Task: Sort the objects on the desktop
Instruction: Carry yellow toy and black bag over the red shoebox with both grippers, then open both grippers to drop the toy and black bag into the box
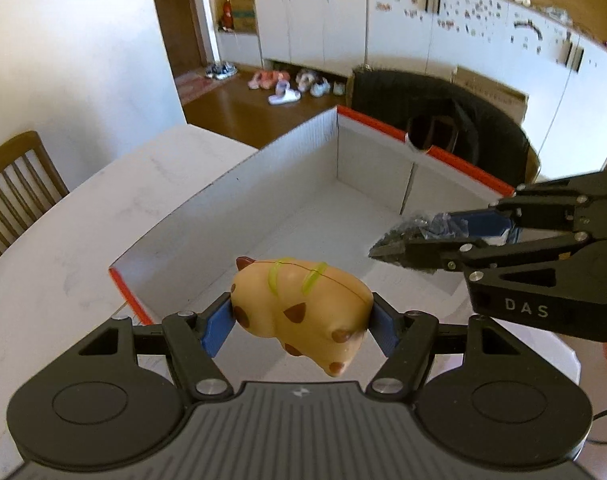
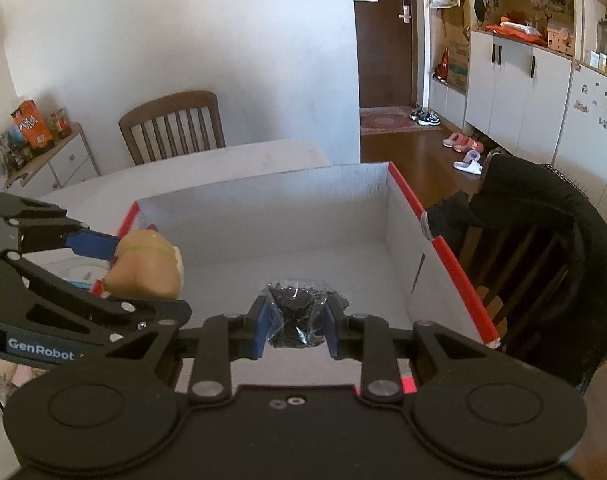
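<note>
**Two objects carried over an empty box**

A tan toy point(image 1: 301, 312) is clamped in the left gripper point(image 1: 301, 322), a black bag point(image 2: 297, 316) in the right gripper point(image 2: 295, 330) — both are held above the box point(image 1: 263, 168). Nothing is seen inside it yet; release of both is judged to remain — sorting has barely begun

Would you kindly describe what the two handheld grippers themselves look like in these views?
Both are matte black linkage frames with silver pivot screws and flat blue pads. The left gripper has a ribbed grey body with a small white logo, and "GenRobot" is printed on its side. The right gripper has "DAS" in white on its side. No hands or sleeves show.
</note>
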